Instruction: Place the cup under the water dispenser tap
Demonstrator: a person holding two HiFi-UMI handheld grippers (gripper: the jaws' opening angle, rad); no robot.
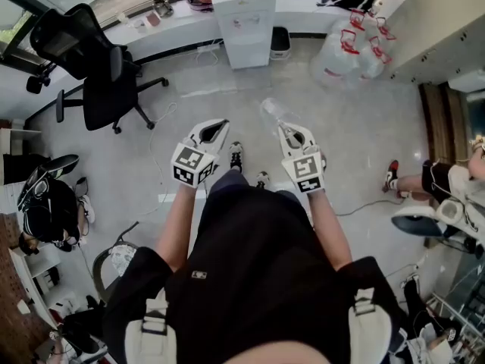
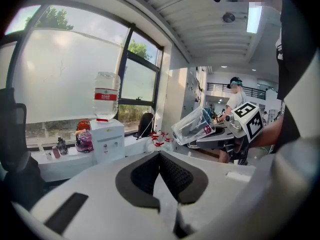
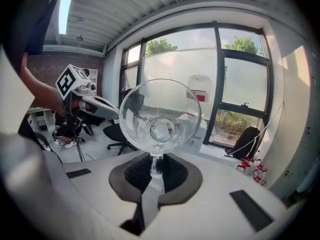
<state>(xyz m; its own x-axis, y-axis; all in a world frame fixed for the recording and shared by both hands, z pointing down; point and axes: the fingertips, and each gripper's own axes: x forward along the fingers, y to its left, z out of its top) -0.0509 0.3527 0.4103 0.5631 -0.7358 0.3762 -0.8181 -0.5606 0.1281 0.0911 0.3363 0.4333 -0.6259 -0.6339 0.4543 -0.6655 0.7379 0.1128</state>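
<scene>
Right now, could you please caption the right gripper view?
Right tongs shut on a clear cup, dispenser beyond it.

No print is legible to me from my remote station. In the left gripper view, at about nine o'clock, the water bottle (image 2: 106, 96) atop the dispenser (image 2: 107, 140) carries a red band label (image 2: 105, 97) whose white characters are too small to read, and toward four o'clock, near centre, the cup (image 2: 191, 127) bears a small pink sticker (image 2: 207, 129), likewise unreadable. In the head view, the marker cube (image 1: 189, 165) on the left gripper (image 1: 218, 124) and its twin (image 1: 305, 173) on the right gripper (image 1: 286, 129) show only black-and-white square patterns, without letters or numerals.
</scene>
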